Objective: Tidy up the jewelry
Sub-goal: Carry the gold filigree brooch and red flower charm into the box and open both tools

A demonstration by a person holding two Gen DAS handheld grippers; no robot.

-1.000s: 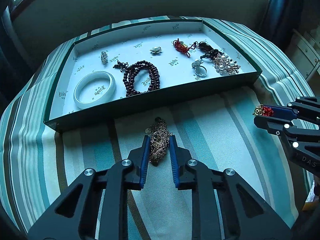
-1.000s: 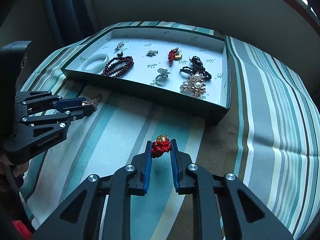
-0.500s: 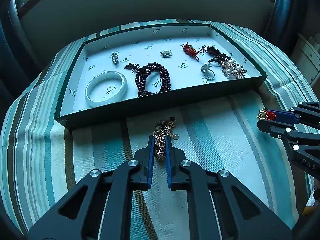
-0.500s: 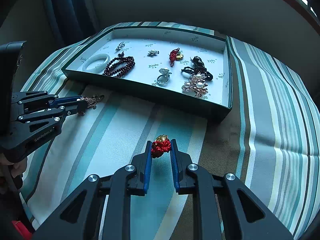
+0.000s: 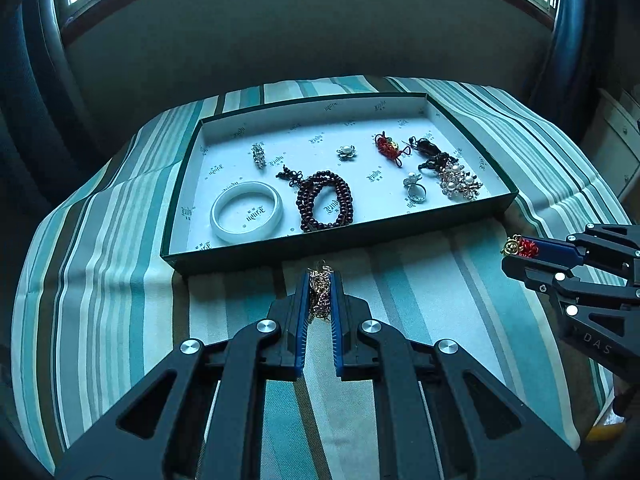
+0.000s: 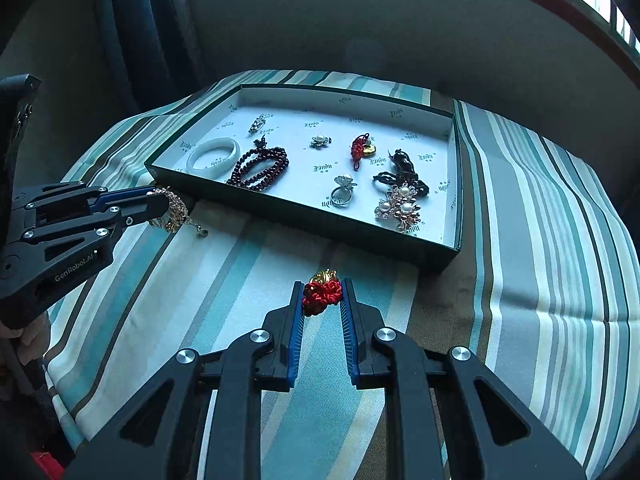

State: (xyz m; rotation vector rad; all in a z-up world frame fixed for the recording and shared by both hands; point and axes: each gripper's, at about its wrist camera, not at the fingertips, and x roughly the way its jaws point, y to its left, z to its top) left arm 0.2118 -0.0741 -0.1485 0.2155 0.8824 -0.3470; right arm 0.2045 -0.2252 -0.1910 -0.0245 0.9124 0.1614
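A: Left wrist view: what has the left gripper got?
B: Clamped on a gold chain, just near of the tray.
A: The right gripper?
B: Pinching a red knot charm, near the tray's near-right corner.

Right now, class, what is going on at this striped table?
A person is sorting jewelry with two handheld grippers. The left gripper is shut on a gold chain, just in front of the tray. The right gripper is shut on a red knot charm. The white bangle, dark bead bracelet and ring already lie in the tray.
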